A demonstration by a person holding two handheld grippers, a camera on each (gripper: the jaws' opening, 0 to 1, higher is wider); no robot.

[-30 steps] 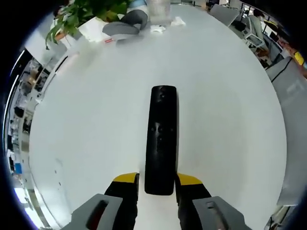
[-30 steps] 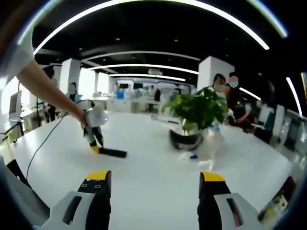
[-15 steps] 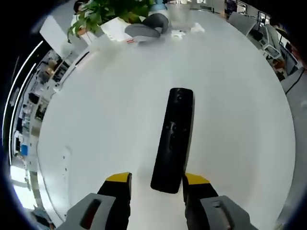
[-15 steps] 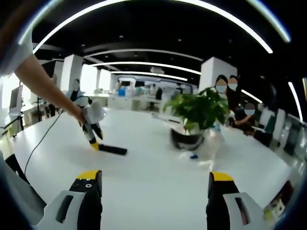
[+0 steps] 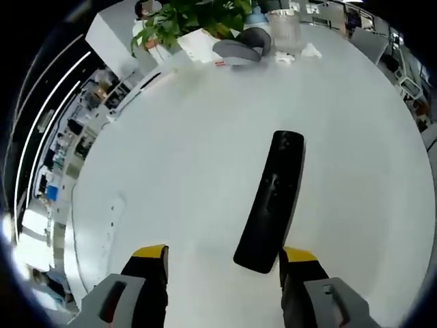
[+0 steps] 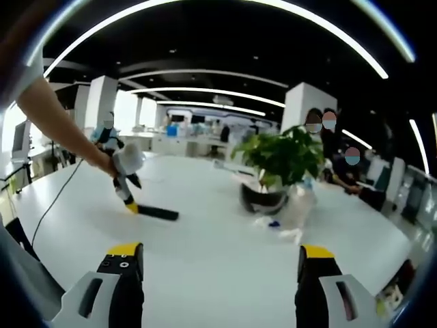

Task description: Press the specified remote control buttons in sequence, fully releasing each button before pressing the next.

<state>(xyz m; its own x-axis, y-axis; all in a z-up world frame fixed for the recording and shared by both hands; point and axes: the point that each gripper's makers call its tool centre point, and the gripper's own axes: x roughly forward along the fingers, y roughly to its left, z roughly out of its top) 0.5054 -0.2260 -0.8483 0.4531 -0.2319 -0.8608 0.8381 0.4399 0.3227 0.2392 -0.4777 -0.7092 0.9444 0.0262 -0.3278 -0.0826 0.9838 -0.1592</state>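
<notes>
Black remote control flat on white table, near end just beside left gripper, jaws spread, grasping nothing. Right gripper likewise agape, well apart. Likely light, rigid, slippery: best steadied at long edges.

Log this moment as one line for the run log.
left gripper: open, at near end of remote | right gripper: open, empty, held back | remote: flat on table, not gripped

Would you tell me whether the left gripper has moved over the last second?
Yes: the left gripper has lifted and tilted, against the remote lying on the table.
</notes>
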